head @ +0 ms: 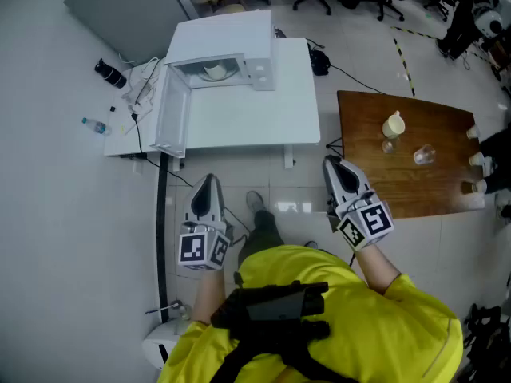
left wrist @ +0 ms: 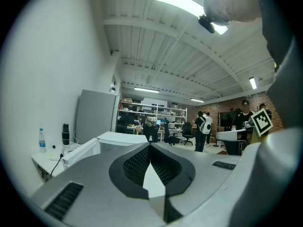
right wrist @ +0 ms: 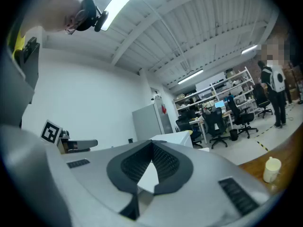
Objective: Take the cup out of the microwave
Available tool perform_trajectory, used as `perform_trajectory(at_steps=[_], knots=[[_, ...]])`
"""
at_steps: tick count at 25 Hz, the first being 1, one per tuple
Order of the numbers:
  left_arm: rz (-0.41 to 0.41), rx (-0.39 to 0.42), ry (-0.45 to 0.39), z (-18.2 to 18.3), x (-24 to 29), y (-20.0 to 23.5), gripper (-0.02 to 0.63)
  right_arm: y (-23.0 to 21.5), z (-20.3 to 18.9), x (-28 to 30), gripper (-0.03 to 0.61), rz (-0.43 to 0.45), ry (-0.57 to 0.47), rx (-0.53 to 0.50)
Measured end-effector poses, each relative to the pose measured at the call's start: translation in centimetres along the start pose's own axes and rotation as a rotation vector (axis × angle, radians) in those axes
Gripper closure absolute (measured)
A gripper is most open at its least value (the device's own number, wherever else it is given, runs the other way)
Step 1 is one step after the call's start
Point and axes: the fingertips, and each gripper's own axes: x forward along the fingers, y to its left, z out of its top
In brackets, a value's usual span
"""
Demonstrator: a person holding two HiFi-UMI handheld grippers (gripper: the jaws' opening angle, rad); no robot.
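A white microwave (head: 231, 50) stands on a white table (head: 239, 118), its door (head: 172, 106) swung open to the left. In the head view a pale cup (head: 214, 71) sits inside the cavity. My left gripper (head: 209, 180) hovers over the floor in front of the table, shut and empty, well short of the microwave. My right gripper (head: 332, 163) is level with it to the right, also shut with nothing held. The left gripper view shows its jaws (left wrist: 150, 148) meeting, with the microwave (left wrist: 118, 138) beyond them. In the right gripper view the jaws (right wrist: 152, 145) meet as well.
A wooden table (head: 431, 190) on the right holds a cream jug (head: 393, 124) and a glass (head: 423, 155). A water bottle (head: 94, 125) and a black flask (head: 110, 73) sit at the white table's left end, with cables. Office chairs and people fill the far room.
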Motion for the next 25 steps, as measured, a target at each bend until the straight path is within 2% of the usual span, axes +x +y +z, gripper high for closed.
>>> perform_trajectory(at_steps=[5, 11, 14, 18, 22, 25], knots=[[-0.042, -0.002, -0.118, 1.3, 5.8, 7.6, 0.614, 1.2, -1.0, 12.5, 0.574, 0.032, 0.001, -0.001], [-0.037, 0.035, -0.126, 1.7, 11.8, 16.0, 0.614, 3.2, -0.5, 24.8, 0.574, 0.076, -0.030, -0.022], [-0.025, 0.033, -0.080, 0.2, 15.3, 18.9, 0.614, 3.2, -1.0, 29.0, 0.574, 0.081, -0.021, -0.019], [-0.007, -0.054, -0.012, -2.1, 18.9, 20.4, 0.614, 2.0, -2.3, 31.8, 0.574, 0.092, 0.022, 0.005], [-0.003, -0.018, 0.047, -4.7, 23.7, 21.6, 0.614, -0.8, -3.9, 34.7, 0.574, 0.101, 0.076, 0.029], [-0.028, 0.002, 0.092, -8.0, 27.9, 22.2, 0.614, -2.8, -5.2, 36.2, 0.574, 0.099, 0.122, 0.023]])
